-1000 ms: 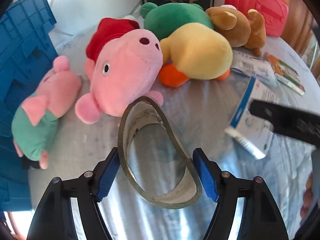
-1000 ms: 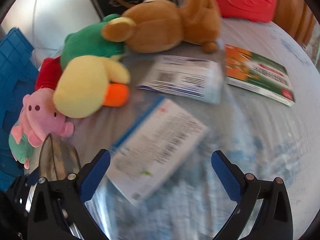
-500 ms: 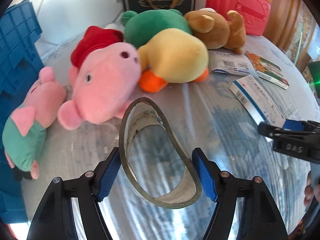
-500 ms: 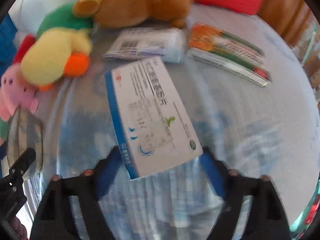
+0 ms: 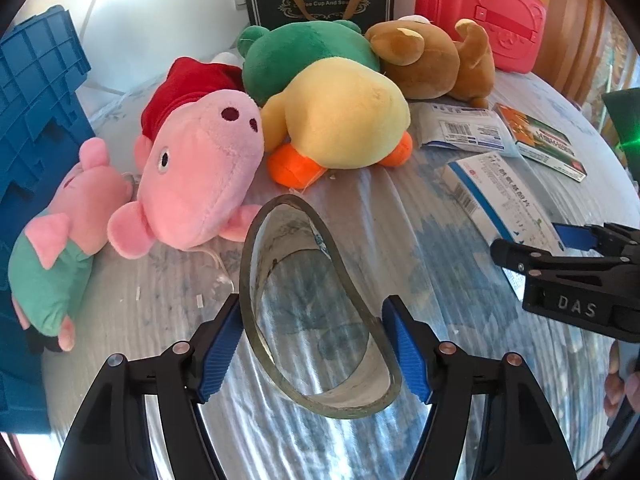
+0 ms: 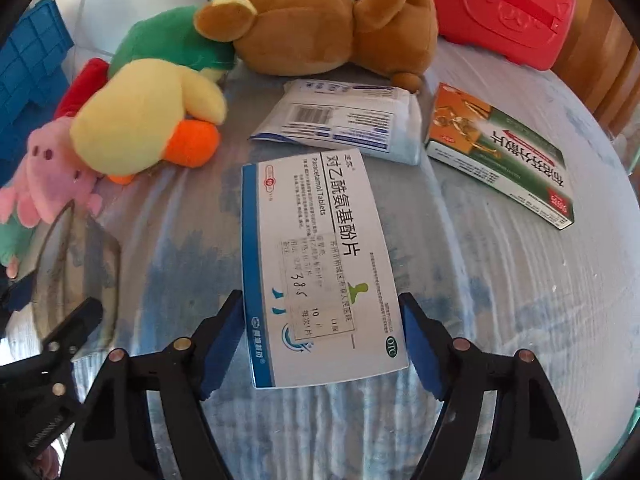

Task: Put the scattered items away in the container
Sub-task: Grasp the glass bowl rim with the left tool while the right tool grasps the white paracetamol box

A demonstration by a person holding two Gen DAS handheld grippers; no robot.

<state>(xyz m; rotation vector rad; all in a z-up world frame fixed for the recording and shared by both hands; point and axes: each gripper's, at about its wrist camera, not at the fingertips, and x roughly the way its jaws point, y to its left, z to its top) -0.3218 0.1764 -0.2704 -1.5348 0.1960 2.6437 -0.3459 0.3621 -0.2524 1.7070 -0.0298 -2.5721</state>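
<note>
The tape roll [image 5: 316, 312] sits low in the frame, squeezed oval between the left gripper [image 5: 316, 344] pads. The right gripper [image 6: 322, 344] jaws are closing on the white-and-blue medicine box [image 6: 316, 268], at lower centre.

wall [image 5: 160, 20]: white | tablecloth [image 5: 440, 280]: pale blue, daylit | wooden slats [image 5: 576, 32]: right

Two wrist fisheyes, angled steeply down, close over the desk [image 5: 460, 280].
Left looked past its jaws from the plush side; right from the box side; shared yellow duck [image 5: 340, 120] [image 6: 140, 120], brown bear [image 5: 424, 60] [image 6: 312, 28], paracetamol box [image 5: 500, 200] [image 6: 316, 264].
</note>
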